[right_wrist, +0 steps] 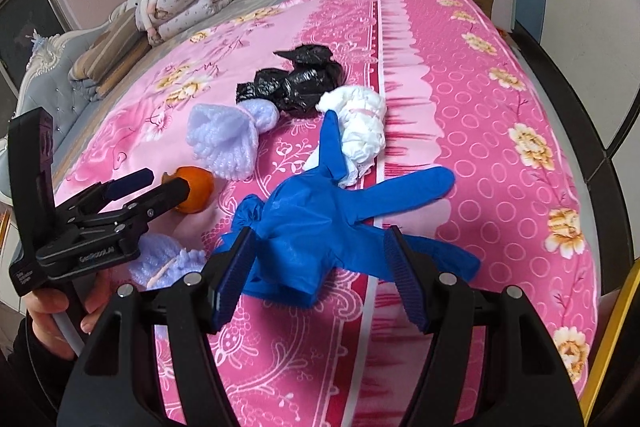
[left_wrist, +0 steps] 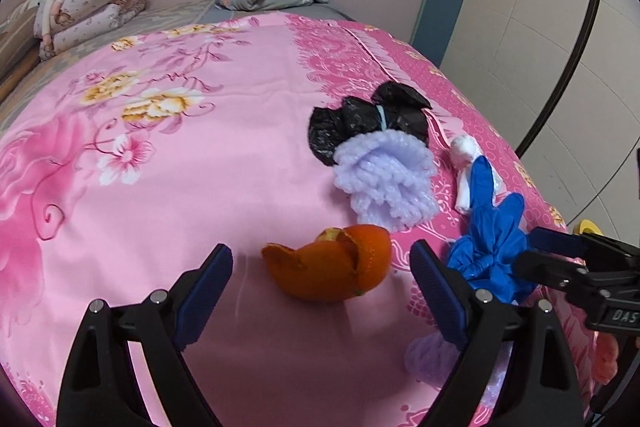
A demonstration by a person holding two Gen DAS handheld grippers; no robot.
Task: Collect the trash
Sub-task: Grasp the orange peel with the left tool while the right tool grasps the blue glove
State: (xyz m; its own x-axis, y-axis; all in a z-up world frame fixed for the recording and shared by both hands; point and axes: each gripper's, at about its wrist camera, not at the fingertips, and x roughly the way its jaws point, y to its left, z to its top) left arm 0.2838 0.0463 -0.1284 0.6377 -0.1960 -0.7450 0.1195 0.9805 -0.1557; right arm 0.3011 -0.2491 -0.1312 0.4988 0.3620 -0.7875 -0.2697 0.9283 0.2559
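Left gripper (left_wrist: 320, 263) stood wide open around the orange peel (left_wrist: 332, 267) on the pink bedspread (left_wrist: 160, 187), pads clear; right gripper (right_wrist: 320, 255) stood open astride the blue glove (right_wrist: 312, 219), gripping nothing; no container visible

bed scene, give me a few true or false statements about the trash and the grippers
1. The orange peel lies ahead of the open left gripper. True.
2. The right gripper is shut on the blue glove. False: its fingers stand open on either side of it.
3. The black plastic bag lies on the floor. False: it lies on the pink bedsheet.
4. A crumpled white tissue lies next to the glove. True.
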